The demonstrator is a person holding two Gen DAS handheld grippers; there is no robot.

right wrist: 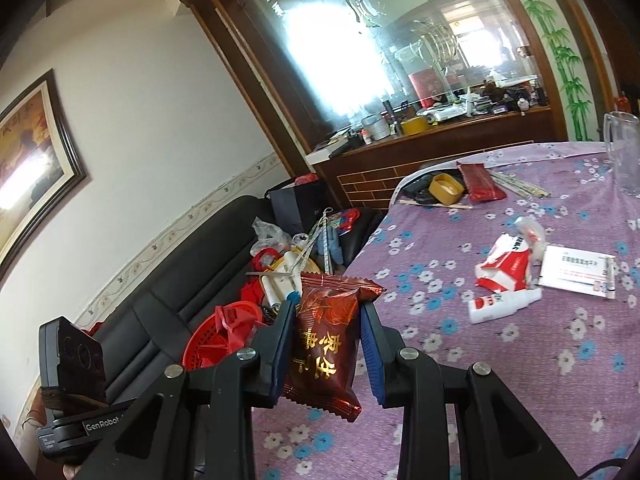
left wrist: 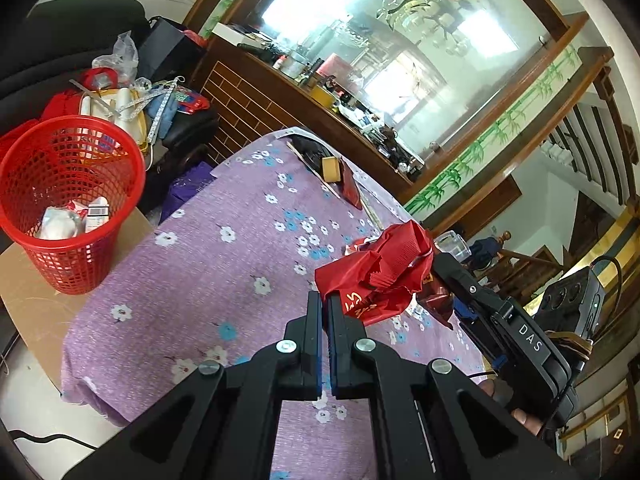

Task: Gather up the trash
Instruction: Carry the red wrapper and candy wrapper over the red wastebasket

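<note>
1. where the cardboard sheet [left wrist: 36, 280] juts past the table's left edge, a red mesh basket [left wrist: 60, 200] stands upright on it, beside the purple floral tablecloth [left wrist: 200, 272]; it holds a crumpled white wad and small printed packets.
2. left gripper [left wrist: 325, 312]: fingers together, pinching an edge of a crumpled red bag [left wrist: 380, 272] held above the cloth.
3. right gripper [right wrist: 328, 320]: pads clamped on a dark red snack packet [right wrist: 324, 344], raised near the table's left edge, over the black sofa [right wrist: 168, 280].
4. remaining on cloth: red-and-white carton [right wrist: 506, 268], white bottle [right wrist: 500, 304], white box [right wrist: 576, 272], clear glass jug [right wrist: 624, 152].
5. open cloth lies between the left gripper and the basket; far table edge carries a tape roll [right wrist: 446, 188] and red pouch [right wrist: 482, 182].
</note>
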